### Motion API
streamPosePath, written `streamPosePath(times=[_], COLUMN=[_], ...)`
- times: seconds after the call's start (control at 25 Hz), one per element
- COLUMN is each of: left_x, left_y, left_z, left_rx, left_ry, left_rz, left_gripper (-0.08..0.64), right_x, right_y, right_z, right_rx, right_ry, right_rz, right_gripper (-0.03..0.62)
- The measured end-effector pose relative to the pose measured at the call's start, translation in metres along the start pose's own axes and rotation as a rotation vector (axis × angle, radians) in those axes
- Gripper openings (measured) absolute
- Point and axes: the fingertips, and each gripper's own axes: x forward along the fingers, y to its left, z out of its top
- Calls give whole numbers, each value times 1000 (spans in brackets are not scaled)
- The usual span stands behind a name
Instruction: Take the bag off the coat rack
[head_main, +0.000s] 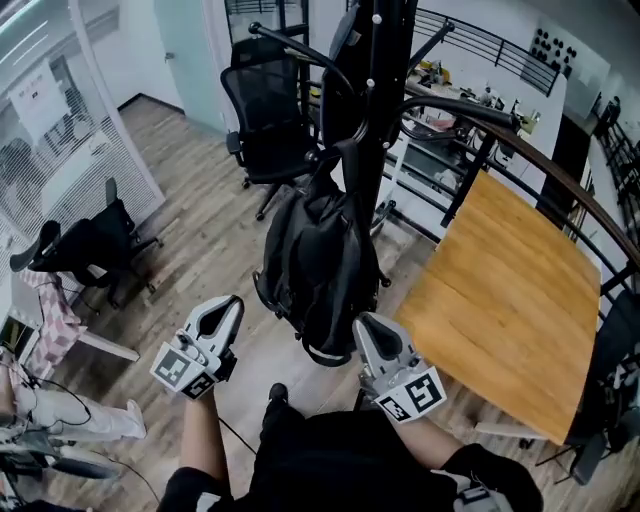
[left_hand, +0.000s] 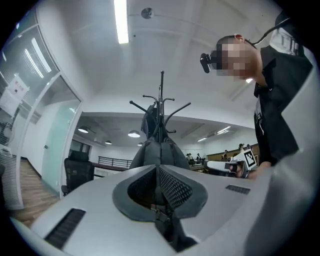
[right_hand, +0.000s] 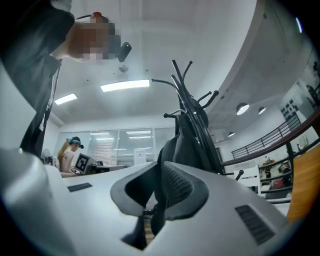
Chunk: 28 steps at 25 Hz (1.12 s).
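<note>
Wooden floor (head_main: 200, 210); one bag (head_main: 315, 250) hangs on one coat rack (head_main: 386, 90).

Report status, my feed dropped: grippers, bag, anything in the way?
Shut and empty: left gripper, right gripper. Black bag hangs on coat rack. At right, wooden table close by.

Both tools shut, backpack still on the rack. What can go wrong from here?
1. The left tool and right tool are both shut and empty. Unless they open first, they may just shove the backpack and set it swinging.
2. It hangs from upward-slanting hooks on the coat rack. Pulling sideways instead of lifting could tip the rack.
3. The wooden table stands close beside, so the freed backpack could hit it.
</note>
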Motion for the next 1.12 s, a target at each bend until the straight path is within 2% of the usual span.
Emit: streamPosePath(times=[0.16,0.24,0.32,0.4,0.44,0.6,0.76,0.96,1.12], left_x=[29,42,55,65,70,91,112,126,134], left_y=[29,41,49,54,56,72,75,72,75], left_z=[-1,-4,-8,-12,-14,-14,-34,-61,-86], left_rx=[-11,-27,-35,-41,-45,-46,-39,-45,-47], left_ry=[14,18,32,44,44,40,106,185,246], left_rz=[-141,-215,-277,-333,-358,-431,-511,-612,-642], left_gripper=[23,129,142,151,152,164,204,232,233], right_x=[14,19,21,21,21,25,21,26,30], right_y=[0,1,4,7,8,5,-2,-13,-20], right_z=[7,6,4,3,3,7,-2,-29,-54], right_rx=[-50,-70,-87,-109,-121,-163,-160,-109,-76], right_ry=[-43,-54,-63,-62,-59,-39,28,127,176], right_rz=[-111,-178,-229,-272,-295,-403,-504,-588,-663], right_gripper=[35,40,50,124,138,181,224,230,229])
